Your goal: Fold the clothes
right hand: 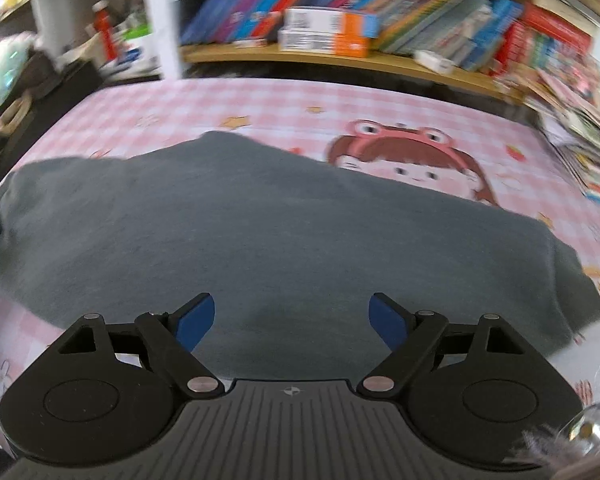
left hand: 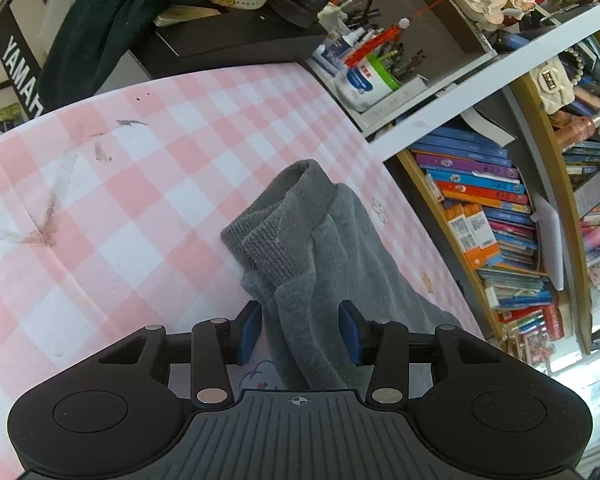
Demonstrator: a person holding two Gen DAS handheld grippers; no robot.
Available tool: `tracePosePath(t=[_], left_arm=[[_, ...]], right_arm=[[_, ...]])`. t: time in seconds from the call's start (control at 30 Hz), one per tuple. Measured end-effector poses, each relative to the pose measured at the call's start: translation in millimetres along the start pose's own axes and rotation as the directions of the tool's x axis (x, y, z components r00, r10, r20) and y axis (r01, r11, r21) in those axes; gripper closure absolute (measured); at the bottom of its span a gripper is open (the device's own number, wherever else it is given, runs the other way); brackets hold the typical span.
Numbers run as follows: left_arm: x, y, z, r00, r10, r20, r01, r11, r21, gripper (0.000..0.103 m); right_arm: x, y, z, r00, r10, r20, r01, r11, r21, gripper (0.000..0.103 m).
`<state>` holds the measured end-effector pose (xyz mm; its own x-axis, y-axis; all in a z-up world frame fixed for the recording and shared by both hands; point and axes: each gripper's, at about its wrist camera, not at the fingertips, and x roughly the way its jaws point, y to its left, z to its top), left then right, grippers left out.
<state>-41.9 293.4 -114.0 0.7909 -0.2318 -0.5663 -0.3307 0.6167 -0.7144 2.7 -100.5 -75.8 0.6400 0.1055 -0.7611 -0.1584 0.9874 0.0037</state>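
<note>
Lay on a pink-and-white checked cloth (left hand: 148,184) spread over the work surface: one grey fleece garment (left hand: 320,248), ribbed cuffs bunched at its near end in the left view, its broad body flat across the middle of the cloth in the right view (right hand: 260,232). Stood along the far edge: a bookshelf (left hand: 496,216) crammed with stacked books, a white shelf board above it carrying bottles and pens (labels too small to read), and a black keyboard case (left hand: 24,76) with a dark green garment (left hand: 116,12) draped over it. Partly covered by the grey fabric: a printed cartoon girl in a frog hat (right hand: 412,160) on the cloth. Blurred throughout: the right view, shelf titles unreadable; cut off at the lower right corner, something furry and a shiny object, not identifiable. Left gripper (left hand: 300,330) angled down over the cloth, blue pads part-way apart with a fold of the grey garment running between them; contact of pads on fabric not settled by the view. Right gripper (right hand: 292,320) tilted down above the garment's body, jaws spread wide, nothing between them.
</note>
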Motion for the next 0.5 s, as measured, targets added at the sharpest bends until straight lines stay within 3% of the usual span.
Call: tracePosePath(t=[0.37,0.5], left_arm=[[0.2,4.8,4.9,1.000,-0.021,-0.022,0.020,0.999,-0.035,0.060],[0.4,6.4,5.8,0.999,-0.025,-0.025,0.024,0.998,-0.051,0.060]], right_arm=[[30.8,80.2,33.7,0.998,0.012,0.054,-0.006,0.993,-0.114,0.019],[41.4,105.4,24.2,1.000,0.005,-0.007,-0.006,0.981,-0.191,0.020]])
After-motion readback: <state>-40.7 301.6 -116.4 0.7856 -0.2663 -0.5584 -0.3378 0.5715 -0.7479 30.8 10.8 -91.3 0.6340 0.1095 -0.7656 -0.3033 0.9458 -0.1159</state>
